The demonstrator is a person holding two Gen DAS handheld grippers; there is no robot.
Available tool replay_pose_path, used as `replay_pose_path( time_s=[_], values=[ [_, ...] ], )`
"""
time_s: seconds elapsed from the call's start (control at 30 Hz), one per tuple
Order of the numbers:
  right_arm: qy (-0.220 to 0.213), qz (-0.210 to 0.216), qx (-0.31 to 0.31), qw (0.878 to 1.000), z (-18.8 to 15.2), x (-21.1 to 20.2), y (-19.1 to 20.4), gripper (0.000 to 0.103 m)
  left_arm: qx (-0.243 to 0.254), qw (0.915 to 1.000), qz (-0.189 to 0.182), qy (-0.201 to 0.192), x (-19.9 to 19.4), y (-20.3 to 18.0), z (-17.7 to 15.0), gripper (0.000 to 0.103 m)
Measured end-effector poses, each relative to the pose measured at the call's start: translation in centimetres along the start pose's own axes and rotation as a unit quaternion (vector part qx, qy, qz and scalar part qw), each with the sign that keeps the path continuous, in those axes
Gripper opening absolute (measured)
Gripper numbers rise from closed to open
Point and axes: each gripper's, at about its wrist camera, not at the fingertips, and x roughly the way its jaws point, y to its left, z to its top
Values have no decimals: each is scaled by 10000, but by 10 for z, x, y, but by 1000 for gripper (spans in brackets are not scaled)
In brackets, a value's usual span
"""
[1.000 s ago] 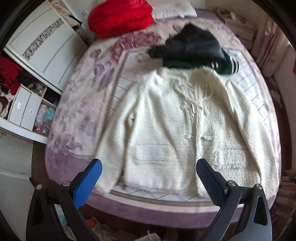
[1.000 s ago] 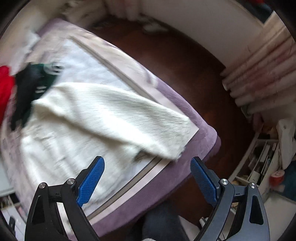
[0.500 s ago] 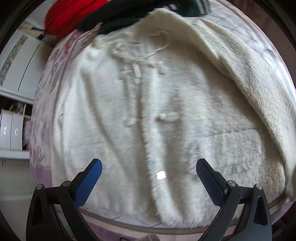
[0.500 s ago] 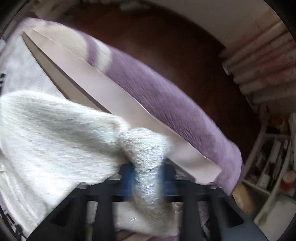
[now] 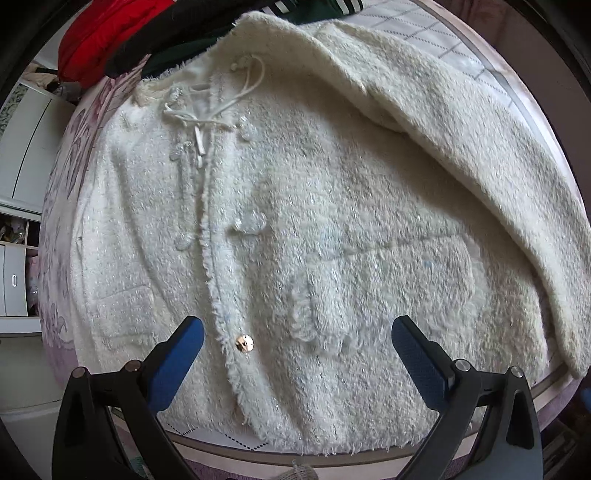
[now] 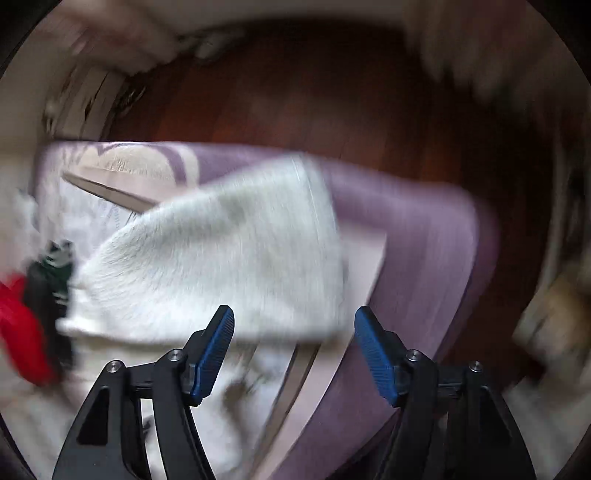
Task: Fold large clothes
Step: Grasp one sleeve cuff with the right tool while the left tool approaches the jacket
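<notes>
A fluffy white coat lies spread front-up on the bed, with a gold snap button near its hem. Its right sleeve runs down along the coat's right side. My left gripper hovers close above the hem, open wide with nothing between its blue pads. In the blurred right wrist view the same sleeve lies across the bed corner just beyond my right gripper. That gripper's jaws are opening and nothing is pressed between its pads.
A red garment and a dark green-and-black jacket lie past the coat's collar. White drawers stand left of the bed. The purple bed cover drops to a dark wooden floor on the right.
Both grippers came down toward the bed. The right gripper shut on the sleeve cuff half a second ago and has now let it go. The left stayed open.
</notes>
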Motion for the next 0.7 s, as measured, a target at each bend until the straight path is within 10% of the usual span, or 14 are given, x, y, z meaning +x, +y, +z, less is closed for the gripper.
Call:
replay_pose_path(
  time_s=[0.2,0.27,0.3,0.57,0.7],
  values=[
    [-76,1202,909,9886,-19,57,-25,69,86,9999,93,-33,3,7,-1,103],
    [-600,1283,1035,9845,-12,59,-22,46,42,9999,116,-45,4,12,1,103],
    [-790,1287,1107,9823,-13,57,-20,14,6,9999,114,-47,4,14,0,103],
    [-1878,920,194,9777,-15,-21,32,14,-362,9993,5,-131,1,43,7,103],
    [-2091,951,-1014,9680,-39,-52,123,14,-739,9971,27,-152,3,76,9,103]
  ],
)
